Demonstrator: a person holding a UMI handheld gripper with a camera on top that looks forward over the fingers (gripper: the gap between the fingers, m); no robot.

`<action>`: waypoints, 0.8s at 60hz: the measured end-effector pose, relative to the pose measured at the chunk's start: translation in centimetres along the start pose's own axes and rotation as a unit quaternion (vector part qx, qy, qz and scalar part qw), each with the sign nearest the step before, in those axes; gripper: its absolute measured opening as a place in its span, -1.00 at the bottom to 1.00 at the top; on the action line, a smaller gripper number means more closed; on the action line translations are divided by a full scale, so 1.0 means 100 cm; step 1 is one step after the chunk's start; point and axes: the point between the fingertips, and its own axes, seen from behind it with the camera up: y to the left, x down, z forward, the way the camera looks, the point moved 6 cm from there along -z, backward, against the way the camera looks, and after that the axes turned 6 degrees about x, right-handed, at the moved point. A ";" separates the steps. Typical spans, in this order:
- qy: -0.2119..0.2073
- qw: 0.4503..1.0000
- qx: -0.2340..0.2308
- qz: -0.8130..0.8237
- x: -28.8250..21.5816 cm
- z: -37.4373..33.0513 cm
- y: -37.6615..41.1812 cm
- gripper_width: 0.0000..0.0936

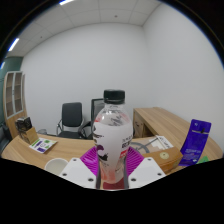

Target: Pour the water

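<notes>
The gripper [111, 172] was closed on a clear plastic water bottle [112, 130], which stood upright between its two fingers. The magenta pads [100, 158] pressed against the bottle's lower body from both sides, and the bottle's base sat down between the white finger housings. The bottle had a dark cap [114, 97] at twelve o'clock from the fingers, and a pale label with reddish print wrapped its middle. How much water it held could not be told.

Just beyond the fingers ran a light wooden desk [160, 122], curving away to both sides. At about two o'clock from the bottle, near the desk's front edge, stood a blue box [196, 141] with white print, tilted slightly. Between that box and the bottle lay a flat white packet [158, 147] with dark markings. At about ten o'clock lay a green-and-white leaflet [43, 145] on the desk, and further out in the same direction a small dark item [25, 127] stood on the desk surface.

Behind the desk, at eleven o'clock, stood a black office chair [71, 118]. Farther back rose white walls, with a shelf unit [12, 95] at nine o'clock and ceiling light strips [66, 2] overhead.
</notes>
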 end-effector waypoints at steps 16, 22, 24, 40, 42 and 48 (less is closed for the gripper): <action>0.017 1.000 -0.006 -0.008 0.065 0.016 -0.013 -0.34; 0.016 1.000 -0.002 -0.020 0.067 0.015 -0.010 -0.28; 0.014 1.000 0.000 -0.023 0.066 0.015 -0.010 -0.26; 0.052 0.998 0.007 -0.022 0.064 -0.001 -0.008 0.85; 0.057 0.998 0.012 -0.022 0.062 -0.008 -0.008 0.78; 0.066 0.997 0.019 -0.023 0.052 -0.041 -0.005 0.85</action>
